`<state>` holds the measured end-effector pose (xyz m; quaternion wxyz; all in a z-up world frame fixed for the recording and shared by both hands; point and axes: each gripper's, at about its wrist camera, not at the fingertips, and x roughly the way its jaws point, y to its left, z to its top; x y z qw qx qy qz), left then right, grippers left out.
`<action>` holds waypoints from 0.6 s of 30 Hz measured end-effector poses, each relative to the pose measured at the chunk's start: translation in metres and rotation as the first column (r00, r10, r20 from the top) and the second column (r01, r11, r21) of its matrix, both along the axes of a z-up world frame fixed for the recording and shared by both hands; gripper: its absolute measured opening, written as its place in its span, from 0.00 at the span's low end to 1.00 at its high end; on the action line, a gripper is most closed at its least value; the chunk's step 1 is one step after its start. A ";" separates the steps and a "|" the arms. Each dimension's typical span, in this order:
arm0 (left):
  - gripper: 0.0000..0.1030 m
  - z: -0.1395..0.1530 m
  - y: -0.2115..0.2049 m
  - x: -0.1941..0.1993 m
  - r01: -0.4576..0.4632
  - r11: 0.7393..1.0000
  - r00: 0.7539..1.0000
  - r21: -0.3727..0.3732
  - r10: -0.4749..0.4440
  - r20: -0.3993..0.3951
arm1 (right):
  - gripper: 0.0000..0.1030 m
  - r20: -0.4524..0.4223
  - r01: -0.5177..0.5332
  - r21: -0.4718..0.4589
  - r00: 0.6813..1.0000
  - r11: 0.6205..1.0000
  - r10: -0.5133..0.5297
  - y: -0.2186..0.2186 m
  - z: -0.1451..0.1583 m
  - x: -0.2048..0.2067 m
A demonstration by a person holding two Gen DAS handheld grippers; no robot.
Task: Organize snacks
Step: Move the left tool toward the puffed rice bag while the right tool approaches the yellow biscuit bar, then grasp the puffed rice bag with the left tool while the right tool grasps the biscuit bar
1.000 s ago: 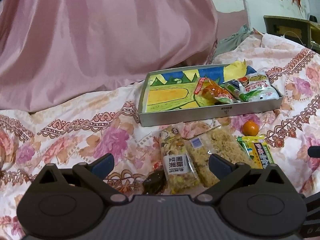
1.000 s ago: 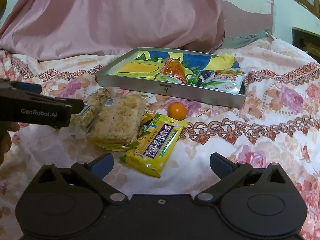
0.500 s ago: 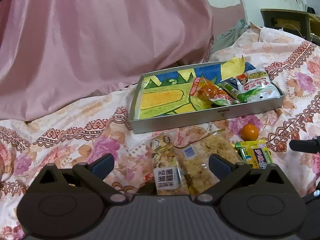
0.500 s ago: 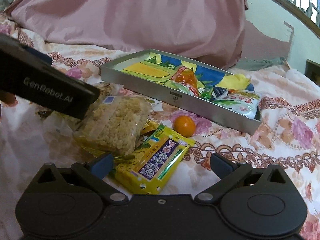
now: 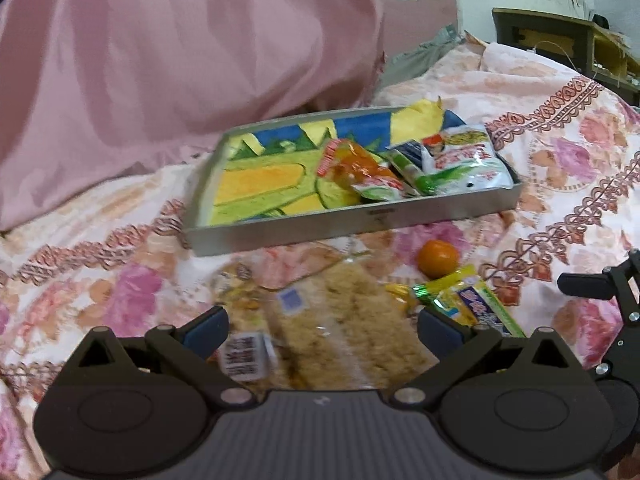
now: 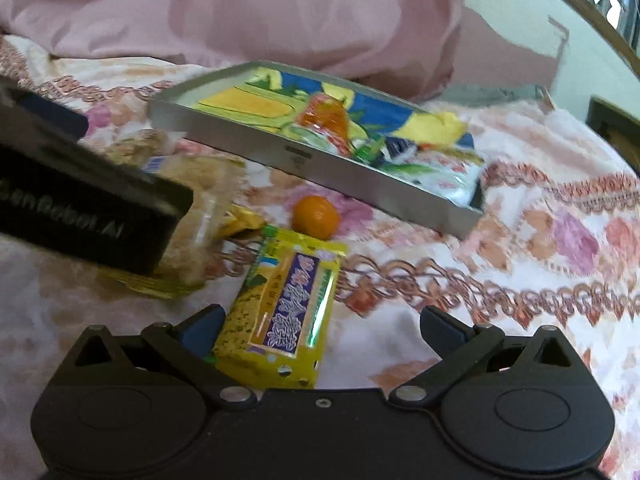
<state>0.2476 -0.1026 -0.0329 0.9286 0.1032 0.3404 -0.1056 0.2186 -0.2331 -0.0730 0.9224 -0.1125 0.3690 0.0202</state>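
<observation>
A metal tray [image 5: 352,222] [image 6: 332,168] with a painted bottom holds several snack packs at its right end. On the bed in front of it lie a clear pack of rice crackers [image 5: 352,328] [image 6: 200,216], a nut bar [image 5: 244,344], a small orange [image 5: 438,258] [image 6: 315,217] and a yellow snack pack [image 5: 472,308] [image 6: 284,308]. My left gripper [image 5: 320,326] is open, its fingers on either side of the cracker pack. My right gripper [image 6: 320,326] is open, with the yellow pack between its fingers near the left one.
A pink bundle of cloth [image 5: 180,60] lies behind the tray. The floral bedsheet [image 6: 520,272] spreads to the right. A dark wooden shelf [image 5: 560,40] stands far right. The left gripper's body [image 6: 80,216] crosses the left of the right wrist view.
Both grippers have moved forward and down: the left now straddles the cracker pack, the right now straddles the yellow pack. Both stay open.
</observation>
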 end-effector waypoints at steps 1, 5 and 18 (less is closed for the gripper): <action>0.99 -0.002 -0.002 0.002 -0.005 1.000 1.000 -0.011 0.004 -0.015 | 0.98 -0.016 0.011 0.015 1.000 1.000 -0.011 -0.005 0.001 0.000; 0.99 -0.008 -0.007 0.010 -0.040 0.997 0.997 -0.067 0.036 -0.071 | 0.92 -0.045 0.043 0.057 0.998 0.997 -0.040 -0.020 0.005 0.001; 0.99 -0.020 -0.018 0.015 -0.014 1.000 0.995 -0.005 0.013 -0.103 | 0.80 -0.057 0.046 0.105 0.998 0.993 -0.041 -0.023 0.006 0.007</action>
